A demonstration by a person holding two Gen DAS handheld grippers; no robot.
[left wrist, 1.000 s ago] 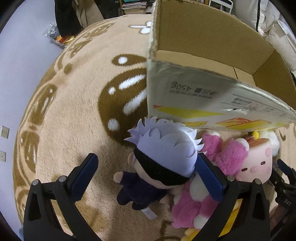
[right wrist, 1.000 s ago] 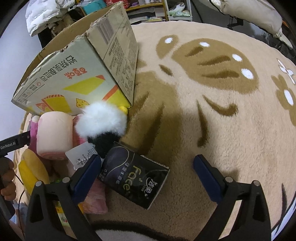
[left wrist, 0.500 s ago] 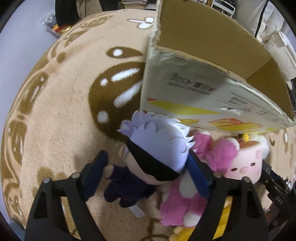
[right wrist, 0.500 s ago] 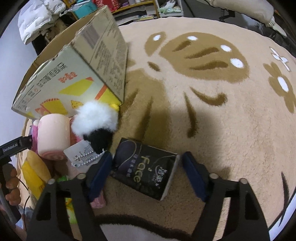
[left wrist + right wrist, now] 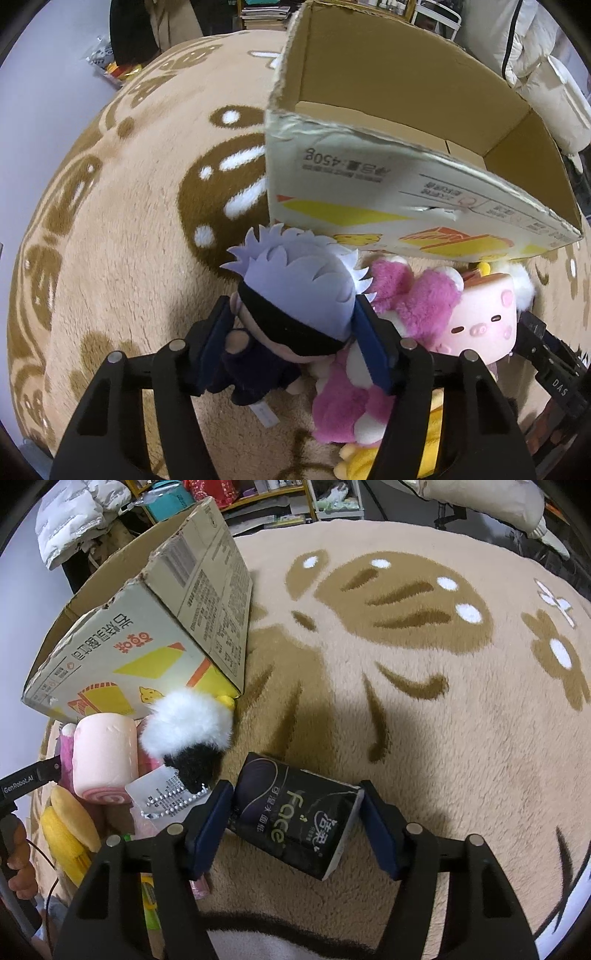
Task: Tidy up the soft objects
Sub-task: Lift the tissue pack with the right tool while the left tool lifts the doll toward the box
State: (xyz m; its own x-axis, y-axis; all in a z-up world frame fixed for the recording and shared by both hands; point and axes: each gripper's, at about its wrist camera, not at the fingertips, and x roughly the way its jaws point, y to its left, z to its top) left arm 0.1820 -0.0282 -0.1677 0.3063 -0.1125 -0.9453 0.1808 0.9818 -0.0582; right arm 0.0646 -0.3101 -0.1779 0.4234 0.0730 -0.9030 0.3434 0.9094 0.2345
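My left gripper point(image 5: 293, 339) is shut on a plush doll point(image 5: 291, 299) with pale lilac hair, a black blindfold and a dark body. A pink bear plush point(image 5: 373, 376) and a pink pig cake-roll plush point(image 5: 484, 325) lie beside it on the right. An open cardboard box point(image 5: 406, 177) stands just behind. My right gripper point(image 5: 295, 818) is shut on a black tissue pack point(image 5: 295, 819) lying on the rug. A white and black fluffy plush point(image 5: 188, 731) and the pink cake-roll plush point(image 5: 103, 757) lie to its left, in front of the box point(image 5: 147, 635).
A beige rug point(image 5: 406, 701) with brown patterns covers the floor. Yellow plush pieces point(image 5: 66, 823) and a tag lie at the left of the pile. Shelves, clothes and bedding stand beyond the rug's far edge.
Both grippers have closed: the left onto the lilac-haired doll, the right onto the black tissue pack. The left gripper also moved in closer over the doll.
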